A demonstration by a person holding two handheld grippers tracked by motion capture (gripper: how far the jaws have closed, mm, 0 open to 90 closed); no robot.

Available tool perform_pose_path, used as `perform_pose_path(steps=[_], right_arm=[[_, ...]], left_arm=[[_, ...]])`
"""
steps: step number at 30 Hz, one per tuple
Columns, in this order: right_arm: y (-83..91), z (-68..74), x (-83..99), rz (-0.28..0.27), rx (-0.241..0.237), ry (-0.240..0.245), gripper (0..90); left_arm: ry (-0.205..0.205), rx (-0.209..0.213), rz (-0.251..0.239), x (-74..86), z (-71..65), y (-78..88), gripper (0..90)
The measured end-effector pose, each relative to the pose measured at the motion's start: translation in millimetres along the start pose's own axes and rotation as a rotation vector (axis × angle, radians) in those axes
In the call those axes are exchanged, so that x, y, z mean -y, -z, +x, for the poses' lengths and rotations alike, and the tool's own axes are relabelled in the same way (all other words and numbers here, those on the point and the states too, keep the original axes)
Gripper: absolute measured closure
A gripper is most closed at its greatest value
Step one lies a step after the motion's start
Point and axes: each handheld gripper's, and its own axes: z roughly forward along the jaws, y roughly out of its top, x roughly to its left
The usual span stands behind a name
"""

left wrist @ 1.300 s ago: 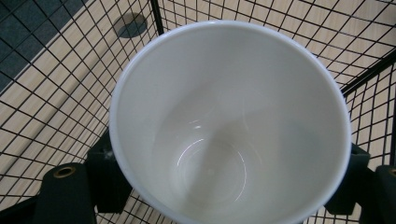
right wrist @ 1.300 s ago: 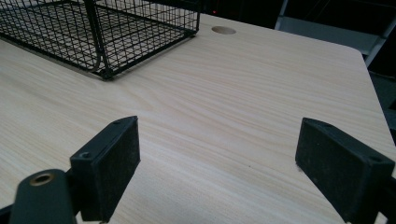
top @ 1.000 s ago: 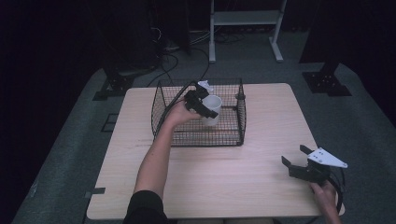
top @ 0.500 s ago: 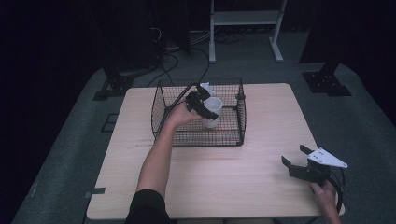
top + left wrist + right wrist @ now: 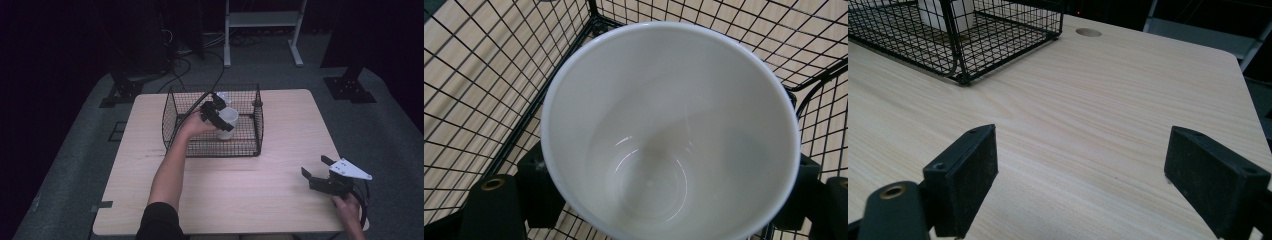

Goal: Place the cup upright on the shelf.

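Four mesh walls of the wire basket (image 5: 172, 117) ring the white cup (image 5: 227, 122).

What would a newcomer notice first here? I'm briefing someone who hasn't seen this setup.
The white cup, held by the left gripper inside the black wire basket at the far middle of the wooden table. In the left gripper view its empty inside faces the camera. The right gripper rests open at the near right corner, holding nothing.

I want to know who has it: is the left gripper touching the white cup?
Touching. In the left gripper view the black pads press both sides of the white cup, inside the wire basket.
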Motion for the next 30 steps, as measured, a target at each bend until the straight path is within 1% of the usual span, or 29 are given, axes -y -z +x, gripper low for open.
perform_pose_path(steps=[3,5,8,11,12,14,21,23,25,27,28,30], right_arm=[[0.0,0.0,0.0,-0.001,0.0,0.0,13.1],[0.0,0.0,0.0,-0.001,0.0,0.0,13.1],[0.0,0.0,0.0,0.0,-0.001,0.0,13.1],[0.0,0.2,0.0,0.0,-0.001,0.001,13.1],[0.0,0.2,0.0,0.0,-0.001,0.001,13.1],[-0.2,0.4,0.1,0.002,0.0,0.001,13.1],[-0.1,0.6,0.0,0.003,0.001,0.003,13.1],[0.0,0.6,0.0,0.001,0.0,0.003,13.1],[-0.1,0.7,0.0,0.002,0.001,0.004,13.1],[-0.4,0.8,0.0,0.005,0.002,0.006,13.1],[-0.5,0.8,0.0,0.005,0.002,0.006,13.1],[-0.4,0.8,0.0,0.004,0.001,0.005,13.1]], left_arm=[[0.0,-0.001,0.017,1.6,0.1,-3.1,21.1],[0.01,0.002,0.004,2.8,1.3,-2.5,21.1],[0.008,-0.002,-0.001,6.4,2.0,-1.7,21.0],[0.014,-0.018,0.002,10.3,2.8,-0.7,20.8],[0.008,-0.022,0.011,11.7,3.4,-0.4,20.8],[0.011,-0.024,0.007,14.1,3.5,1.3,20.8],[0.027,-0.016,0.012,17.3,5.5,4.9,20.6],[0.04,-0.002,0.001,17.9,6.5,5.4,19.5],[0.032,-0.008,-0.001,17.8,5.6,6.8,17.5],[0.028,-0.003,-0.013,17.0,4.6,8.7,16.0],[0.021,-0.01,-0.014,16.3,4.2,10.2,14.9],[0.03,-0.009,-0.034,15.5,3.4,13.5,13.0]])
